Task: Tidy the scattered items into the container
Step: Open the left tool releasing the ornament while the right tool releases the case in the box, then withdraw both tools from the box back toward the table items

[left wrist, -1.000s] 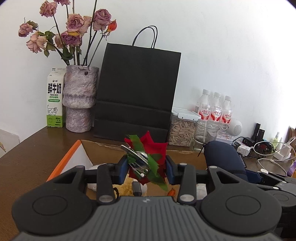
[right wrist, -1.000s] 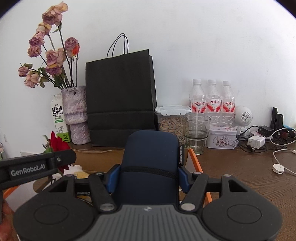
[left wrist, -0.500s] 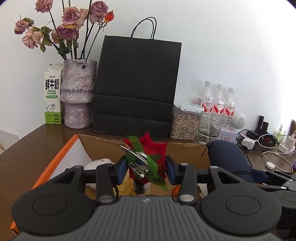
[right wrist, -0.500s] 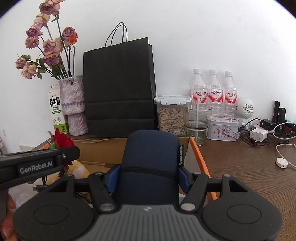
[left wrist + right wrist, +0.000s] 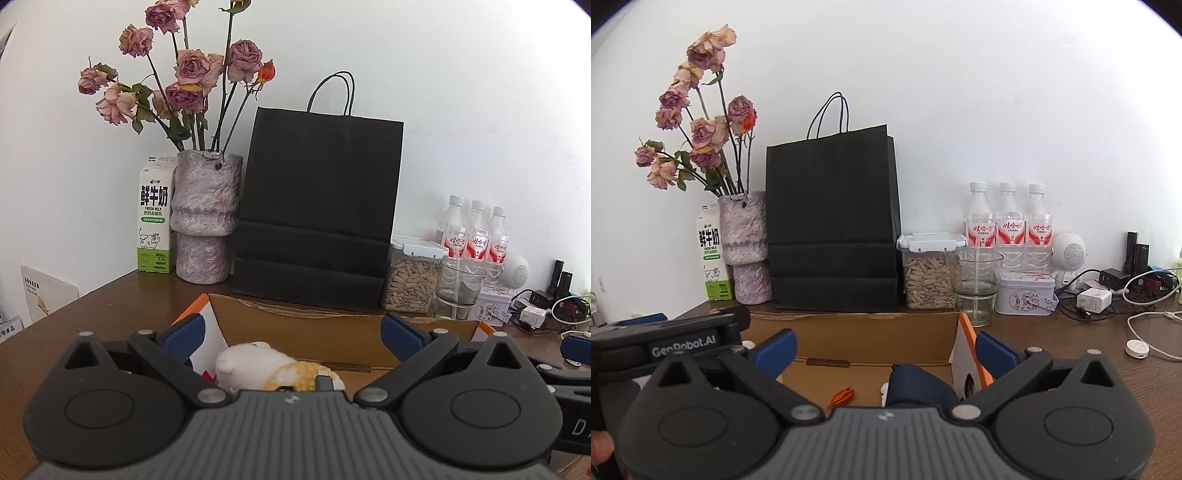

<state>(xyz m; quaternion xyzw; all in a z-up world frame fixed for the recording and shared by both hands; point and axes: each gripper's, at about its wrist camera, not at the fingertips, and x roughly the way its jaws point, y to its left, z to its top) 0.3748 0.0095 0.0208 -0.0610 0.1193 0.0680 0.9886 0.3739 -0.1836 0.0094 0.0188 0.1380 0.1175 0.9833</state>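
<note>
I've just released both loads: left gripper (image 5: 290, 330) and right gripper (image 5: 884, 345) jaws spread wide, pouch (image 5: 918, 386) dropped into box (image 5: 871, 334).

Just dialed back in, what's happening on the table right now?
Both grippers hang open over the cardboard box, gripping nothing. The left gripper sits above a white and yellow plush toy lying in the box. The right gripper is above a dark blue pouch, which lies inside the box near its right wall, beside a small orange item. Whether anything remains outside the box to be tidied cannot be seen from here.
</note>
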